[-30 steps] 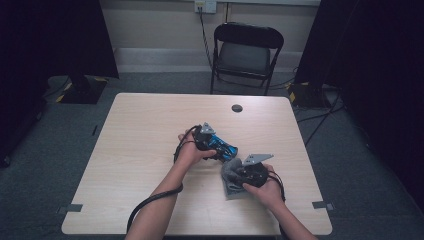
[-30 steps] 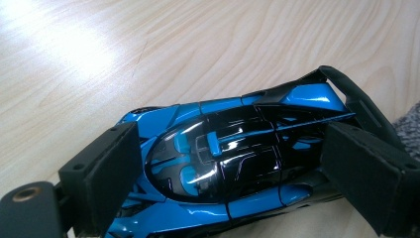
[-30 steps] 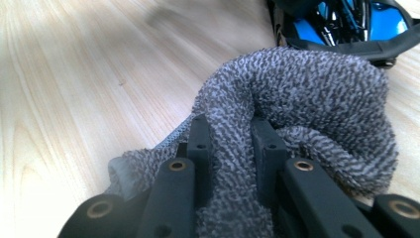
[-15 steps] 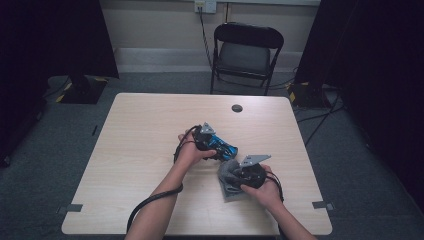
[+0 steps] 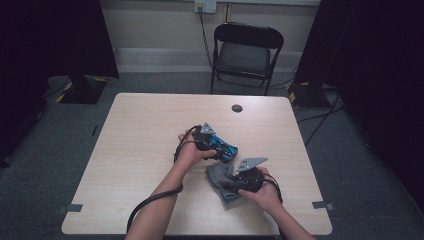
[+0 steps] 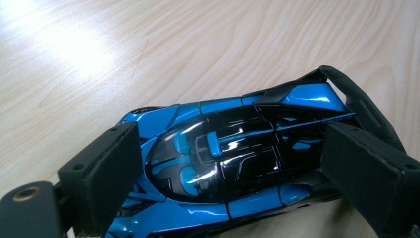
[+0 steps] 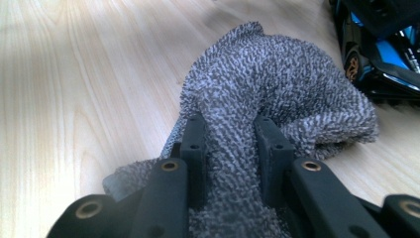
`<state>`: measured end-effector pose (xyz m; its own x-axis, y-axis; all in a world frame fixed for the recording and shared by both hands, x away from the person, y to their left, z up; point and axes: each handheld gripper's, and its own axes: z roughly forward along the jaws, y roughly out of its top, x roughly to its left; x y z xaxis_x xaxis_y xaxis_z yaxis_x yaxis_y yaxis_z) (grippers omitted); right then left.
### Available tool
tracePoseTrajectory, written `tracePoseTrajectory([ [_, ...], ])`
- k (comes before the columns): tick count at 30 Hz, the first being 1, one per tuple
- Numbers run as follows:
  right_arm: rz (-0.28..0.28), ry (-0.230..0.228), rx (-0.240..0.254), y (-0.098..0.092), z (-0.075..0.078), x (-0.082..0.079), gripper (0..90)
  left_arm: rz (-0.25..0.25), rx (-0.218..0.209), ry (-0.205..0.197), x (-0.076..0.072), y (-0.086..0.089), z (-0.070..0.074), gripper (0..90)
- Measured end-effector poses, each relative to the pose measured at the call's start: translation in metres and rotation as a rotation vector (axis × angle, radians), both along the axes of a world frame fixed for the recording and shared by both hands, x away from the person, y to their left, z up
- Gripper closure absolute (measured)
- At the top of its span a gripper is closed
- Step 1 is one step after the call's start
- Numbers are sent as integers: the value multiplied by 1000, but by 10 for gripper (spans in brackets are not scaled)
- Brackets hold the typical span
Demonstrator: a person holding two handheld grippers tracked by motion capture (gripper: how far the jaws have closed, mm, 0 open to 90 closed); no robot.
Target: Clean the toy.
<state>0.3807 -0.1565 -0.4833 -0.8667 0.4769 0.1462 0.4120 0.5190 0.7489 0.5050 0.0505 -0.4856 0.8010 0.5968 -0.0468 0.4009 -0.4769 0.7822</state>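
Note:
A glossy blue and black toy car lies on the wooden table, and my left gripper is shut on it, one pad against each side. In the high view the left gripper holds the car near the table's middle. Just in front of it lies a crumpled grey cloth, where my right gripper has a fold pinched. In the right gripper view the cloth bunches up between the pads of the right gripper, whose jaws have just been opening slightly. The car sits beyond it.
The pale wooden table has a small round black cap near its far edge. A black folding chair stands behind the table. A black cable trails from the left gripper along the forearm.

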Motion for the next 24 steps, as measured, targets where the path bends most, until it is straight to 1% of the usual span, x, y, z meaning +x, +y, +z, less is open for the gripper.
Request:
tracePoseTrajectory([
  [1,2,-5,-6,-1,1,-1,699,0,-1,0,0,0,0,90],
  [3,9,-6,-3,-3,3,-2,699,-1,-3,-1,0,0,0,90],
  [10,-9,-16,12,-20,11,-2,698,-1,-3,-1,0,0,0,90],
  [11,-9,-16,12,-20,11,-2,698,-1,-3,-1,0,0,0,90],
  [12,-24,-16,17,-28,13,-1,698,0,0,0,0,0,0,90],
  [16,-52,-15,31,-42,18,2,698,0,-1,0,0,0,0,90],
  [17,-52,-15,31,-42,18,2,698,0,-1,0,0,0,0,90],
  [20,-78,-15,38,-54,21,6,697,2,-5,-2,-1,0,0,90],
  [21,-78,-15,38,-54,21,6,697,2,-5,-2,-1,0,0,90],
  [24,-113,-18,49,-65,24,13,697,2,-4,-2,-1,0,0,90],
])
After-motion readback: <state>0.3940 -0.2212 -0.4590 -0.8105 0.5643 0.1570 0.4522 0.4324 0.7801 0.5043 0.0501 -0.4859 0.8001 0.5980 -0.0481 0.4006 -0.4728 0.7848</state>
